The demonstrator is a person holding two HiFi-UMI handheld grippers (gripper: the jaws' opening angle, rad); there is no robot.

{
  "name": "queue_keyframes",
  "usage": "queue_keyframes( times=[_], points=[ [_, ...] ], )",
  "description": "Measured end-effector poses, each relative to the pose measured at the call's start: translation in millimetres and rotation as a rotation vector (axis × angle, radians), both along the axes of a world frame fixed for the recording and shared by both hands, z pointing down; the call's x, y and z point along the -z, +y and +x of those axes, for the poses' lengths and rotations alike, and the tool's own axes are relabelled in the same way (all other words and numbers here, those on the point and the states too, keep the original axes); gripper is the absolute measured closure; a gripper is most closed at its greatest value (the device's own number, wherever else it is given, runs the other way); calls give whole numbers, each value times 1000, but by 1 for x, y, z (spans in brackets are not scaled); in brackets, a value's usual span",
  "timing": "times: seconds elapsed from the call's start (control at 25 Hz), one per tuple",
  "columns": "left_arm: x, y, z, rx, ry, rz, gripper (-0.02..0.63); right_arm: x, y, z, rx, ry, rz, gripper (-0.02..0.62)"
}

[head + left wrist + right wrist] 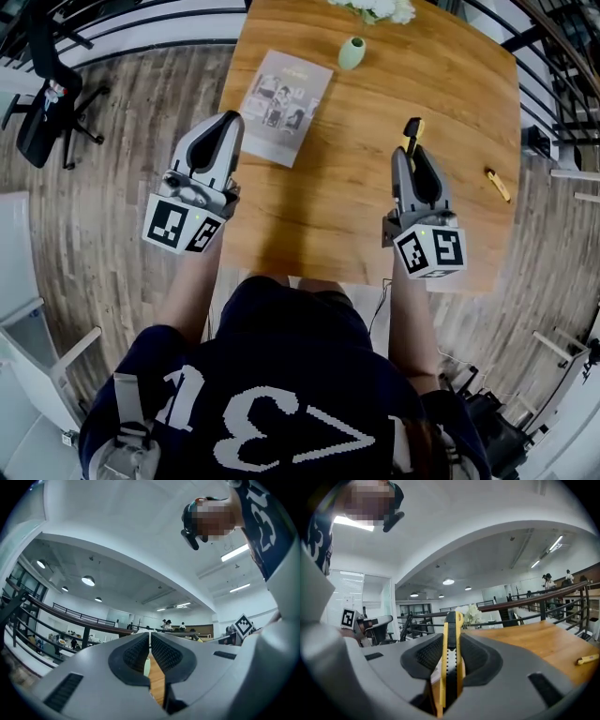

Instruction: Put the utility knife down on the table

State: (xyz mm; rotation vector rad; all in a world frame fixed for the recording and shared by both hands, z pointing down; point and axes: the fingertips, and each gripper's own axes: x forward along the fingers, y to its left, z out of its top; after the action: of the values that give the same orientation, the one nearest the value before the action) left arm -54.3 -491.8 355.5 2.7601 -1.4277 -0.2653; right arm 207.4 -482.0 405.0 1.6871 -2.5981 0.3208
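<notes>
Over one wooden table (375, 112), right gripper (413, 156) clamps one utility knife (412, 131); left gripper (225, 120) closed.

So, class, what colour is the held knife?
Yellow knife with a black centre strip; right gripper view shows it best.

Big white numerals on the dark shirt (272, 427): a 3 reads clearly, the other digits are warped by folds. Booklet (284, 105) cover print too small to read.
</notes>
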Motion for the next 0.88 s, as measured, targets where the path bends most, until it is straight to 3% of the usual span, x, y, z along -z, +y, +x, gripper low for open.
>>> queue_keyframes(
  times=[0.4,0.88],
  points=[
    [-38,1,7,13,-22,-83,581,-144,2,8,20,65,-310,469],
    [-56,4,13,5,-36,-124,581,-238,17,7,42,215,-502,469]
  ],
)
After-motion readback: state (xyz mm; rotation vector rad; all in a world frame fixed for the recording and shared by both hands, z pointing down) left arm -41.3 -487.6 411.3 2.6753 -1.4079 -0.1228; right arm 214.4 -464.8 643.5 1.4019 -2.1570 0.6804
